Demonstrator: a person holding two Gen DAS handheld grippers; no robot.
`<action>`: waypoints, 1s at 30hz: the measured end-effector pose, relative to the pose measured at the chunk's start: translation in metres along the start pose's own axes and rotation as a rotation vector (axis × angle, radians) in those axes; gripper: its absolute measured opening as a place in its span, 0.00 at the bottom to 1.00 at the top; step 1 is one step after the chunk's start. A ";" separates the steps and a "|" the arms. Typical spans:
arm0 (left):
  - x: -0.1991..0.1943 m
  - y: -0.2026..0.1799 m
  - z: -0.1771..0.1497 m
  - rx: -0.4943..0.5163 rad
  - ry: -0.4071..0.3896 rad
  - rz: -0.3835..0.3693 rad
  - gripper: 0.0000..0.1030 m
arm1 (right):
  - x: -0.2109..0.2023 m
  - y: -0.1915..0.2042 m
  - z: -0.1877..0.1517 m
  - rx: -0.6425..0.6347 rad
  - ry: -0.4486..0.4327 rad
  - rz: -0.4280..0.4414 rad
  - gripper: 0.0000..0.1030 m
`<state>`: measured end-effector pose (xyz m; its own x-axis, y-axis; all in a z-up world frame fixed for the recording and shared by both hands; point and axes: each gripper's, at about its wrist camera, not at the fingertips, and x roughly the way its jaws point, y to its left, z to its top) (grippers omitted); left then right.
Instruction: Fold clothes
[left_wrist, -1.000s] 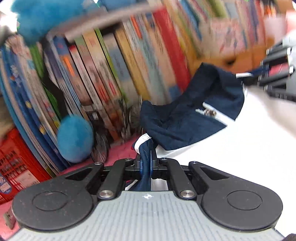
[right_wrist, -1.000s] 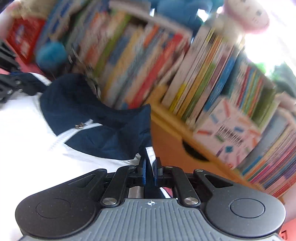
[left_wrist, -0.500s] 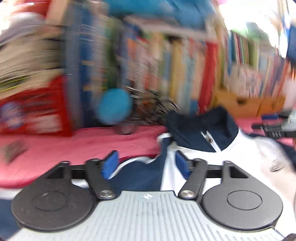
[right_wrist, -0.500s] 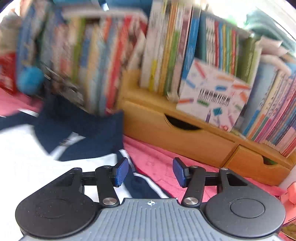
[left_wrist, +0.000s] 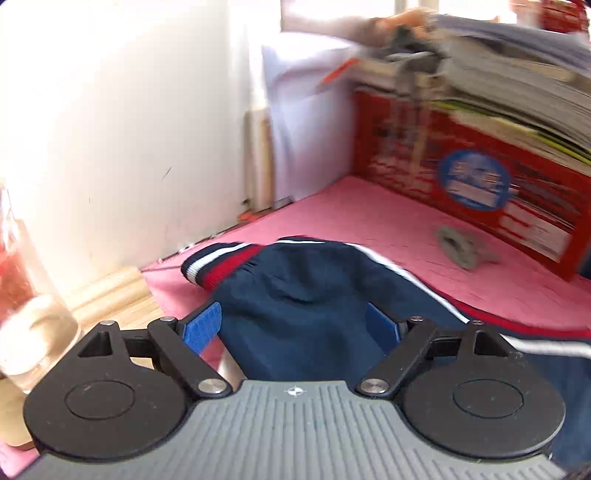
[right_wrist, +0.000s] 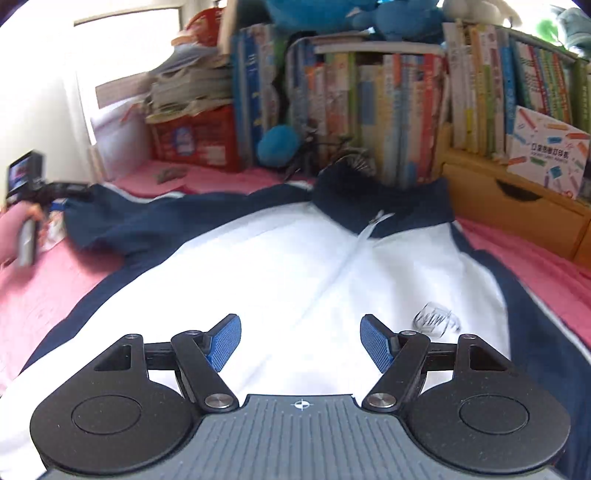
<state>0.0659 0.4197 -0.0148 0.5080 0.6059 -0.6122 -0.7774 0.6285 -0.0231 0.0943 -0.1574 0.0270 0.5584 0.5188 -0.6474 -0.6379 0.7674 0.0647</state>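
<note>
We've got the track jacket (right_wrist: 280, 258) spread flat on the pink mat (right_wrist: 44, 295), white front panel up, zipper (right_wrist: 364, 232) running toward the navy collar (right_wrist: 369, 192) at 12 o'clock. Its navy sleeve (left_wrist: 306, 295) stretches out toward 9 o'clock, ending in a red, white and navy striped cuff (left_wrist: 218, 264) near the mat's edge. Our left claw (left_wrist: 301, 326) sits over that sleeve with jaws spread wide, cloth lying between the blue pads (left_wrist: 202, 326), nothing pinched. Our right claw (right_wrist: 301, 341) hovers above the white panel, jaws wide as well, gripping nothing, a small printed logo (right_wrist: 436, 319) just at its 2 o'clock. Beyond the collar stand the packed books (right_wrist: 388, 110), a blue plush ball (right_wrist: 279, 144) at 11 o'clock, a red box (left_wrist: 480, 184) under stacked papers, and a wooden drawer unit (right_wrist: 517, 206) at 2 o'clock.
</note>
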 end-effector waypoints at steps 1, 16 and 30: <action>0.011 0.005 0.003 -0.035 0.018 0.019 0.83 | -0.007 0.007 -0.004 -0.012 0.010 -0.002 0.69; -0.053 0.005 0.097 -0.002 -0.458 -0.166 0.12 | -0.084 0.035 -0.007 -0.072 0.008 -0.192 0.81; 0.065 -0.011 0.029 0.158 -0.010 0.167 0.47 | -0.123 0.045 -0.034 -0.059 0.006 -0.273 0.90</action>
<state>0.1186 0.4660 -0.0315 0.3817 0.7119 -0.5895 -0.7834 0.5876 0.2025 -0.0210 -0.1996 0.0842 0.7112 0.2933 -0.6388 -0.4940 0.8551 -0.1573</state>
